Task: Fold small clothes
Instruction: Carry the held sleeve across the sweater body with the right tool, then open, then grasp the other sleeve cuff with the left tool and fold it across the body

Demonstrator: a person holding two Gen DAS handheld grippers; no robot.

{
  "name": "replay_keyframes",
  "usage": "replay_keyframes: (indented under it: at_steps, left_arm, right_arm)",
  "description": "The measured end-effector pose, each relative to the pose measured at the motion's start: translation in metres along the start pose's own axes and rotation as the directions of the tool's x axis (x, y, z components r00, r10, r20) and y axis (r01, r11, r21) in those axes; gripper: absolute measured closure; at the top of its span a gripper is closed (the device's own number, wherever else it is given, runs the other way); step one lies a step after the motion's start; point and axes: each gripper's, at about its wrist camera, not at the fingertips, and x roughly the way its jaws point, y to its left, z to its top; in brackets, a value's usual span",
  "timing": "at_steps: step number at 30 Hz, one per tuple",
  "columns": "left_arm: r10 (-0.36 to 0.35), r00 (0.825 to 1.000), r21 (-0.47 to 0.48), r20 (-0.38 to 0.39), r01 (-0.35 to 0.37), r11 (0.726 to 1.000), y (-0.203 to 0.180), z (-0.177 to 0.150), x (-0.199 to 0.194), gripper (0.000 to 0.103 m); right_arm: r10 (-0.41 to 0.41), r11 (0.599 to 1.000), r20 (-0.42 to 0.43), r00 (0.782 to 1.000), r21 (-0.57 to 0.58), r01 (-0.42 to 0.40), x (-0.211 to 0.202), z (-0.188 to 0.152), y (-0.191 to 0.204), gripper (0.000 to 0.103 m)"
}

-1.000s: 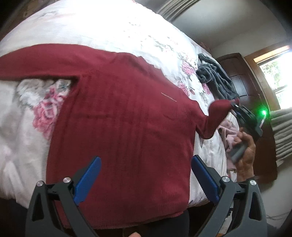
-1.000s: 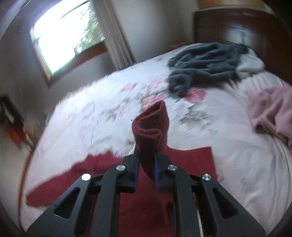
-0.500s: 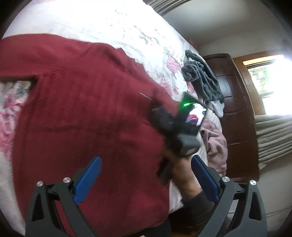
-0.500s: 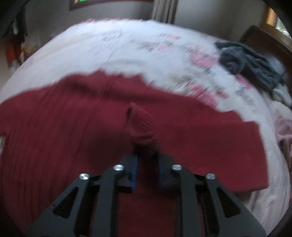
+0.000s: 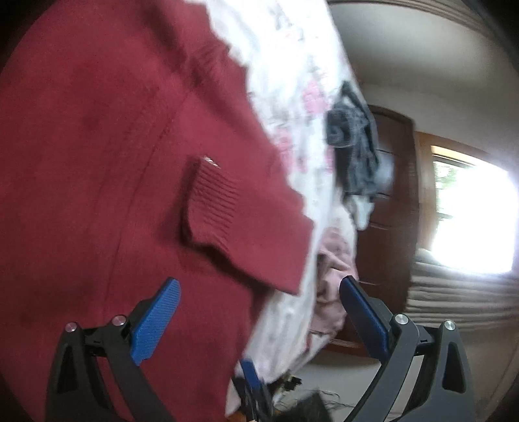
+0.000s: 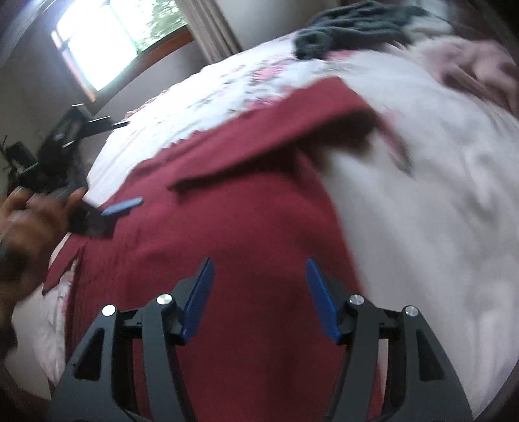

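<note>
Fingers, left gripper (image 5: 256, 311): spread wide, holding nothing.
Fingers, right gripper (image 6: 258, 298): spread wide, holding nothing.
Red sweater (image 6: 246, 233): flat on floral bedspread (image 6: 421, 194), one sleeve (image 5: 233, 220) folded across its body.
Grey garment (image 6: 350, 26): on bedspread, well beyond sweater.
Pink garment (image 6: 476, 65): beside grey garment.

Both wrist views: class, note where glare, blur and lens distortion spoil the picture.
Left wrist view: the window is blown out white, the grey clothes are smeared. Right wrist view: the hand and bedspread blur with motion; fisheye curves both.
</note>
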Motion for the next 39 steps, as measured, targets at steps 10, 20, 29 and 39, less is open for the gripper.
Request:
replay_keyframes:
  at_steps: [10, 20, 29, 39]
  left_arm:
    - [0.102, 0.995, -0.057, 0.018, -0.100, 0.993, 0.005, 0.036, 0.046, 0.035]
    - [0.191, 0.979, 0.095, 0.067, -0.196, 0.976, -0.056, 0.053, 0.008, 0.097]
    - [0.149, 0.970, 0.320, 0.190, -0.204, 0.925, -0.143, 0.068, -0.107, 0.097]
    - [0.240, 0.929, 0.252, 0.281, -0.313, 0.916, -0.078, 0.090, -0.181, 0.097]
  right_arm:
    - [0.004, 0.999, 0.002, 1.000, 0.033, -0.004, 0.012, -0.030, -0.014, 0.045]
    - [-0.014, 1.000, -0.006, 1.000, 0.025, 0.014, 0.013, -0.033, -0.012, 0.044]
    - [-0.034, 0.999, -0.009, 0.999, 0.011, 0.034, 0.016, -0.032, -0.006, 0.044]
    - [-0.047, 0.999, -0.011, 0.999, -0.003, 0.047, 0.019, -0.033, -0.004, 0.044]
